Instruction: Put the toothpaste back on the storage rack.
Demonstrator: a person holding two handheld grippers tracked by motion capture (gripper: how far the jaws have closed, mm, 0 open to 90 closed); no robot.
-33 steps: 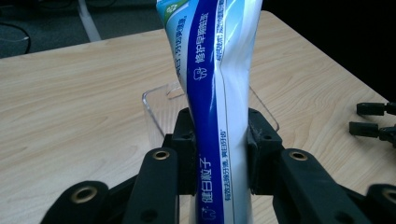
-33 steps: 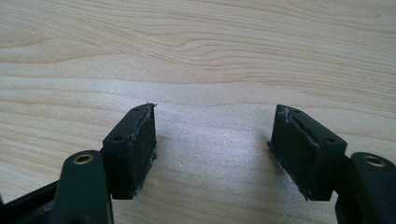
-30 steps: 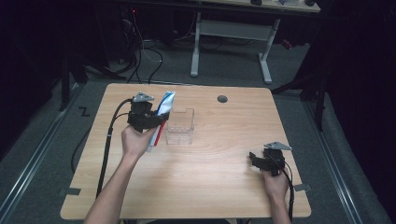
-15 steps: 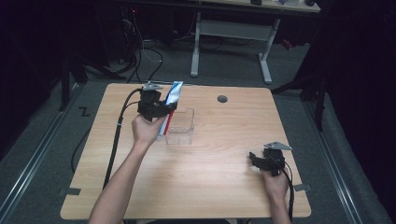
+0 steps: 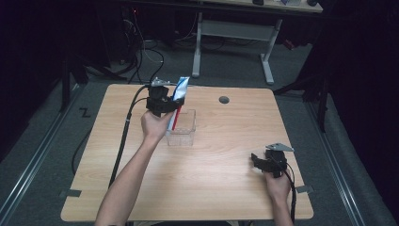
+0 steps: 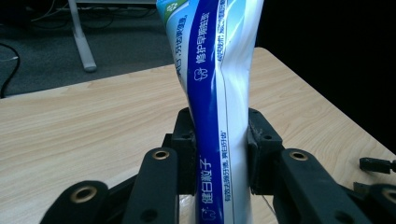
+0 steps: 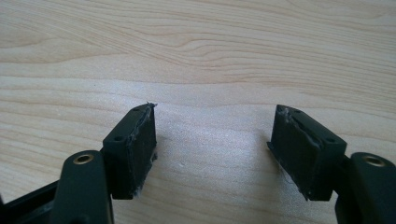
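pinching a blue and white toothpaste tube (image 6: pixel 219 98) between its jaws, the left gripper (image 5: pixel 162 100) is held above the far left part of the wooden worktop (image 5: pixel 207 188), just over the far left corner of a clear plastic box (image 5: pixel 182 127). the tube stands nearly upright, its flat end up and its red cap end (image 5: pixel 175 120) pointing down at the box's rim; whether it touches the box cannot be told. the person's left hand (image 5: pixel 153 126) grips the tool from below. near the worktop's right front corner the right gripper (image 5: pixel 264 162) sits low over bare wood, its jaws spread wide with nothing between them. a dark round grommet hole (image 5: pixel 224 100) sits near the far edge.
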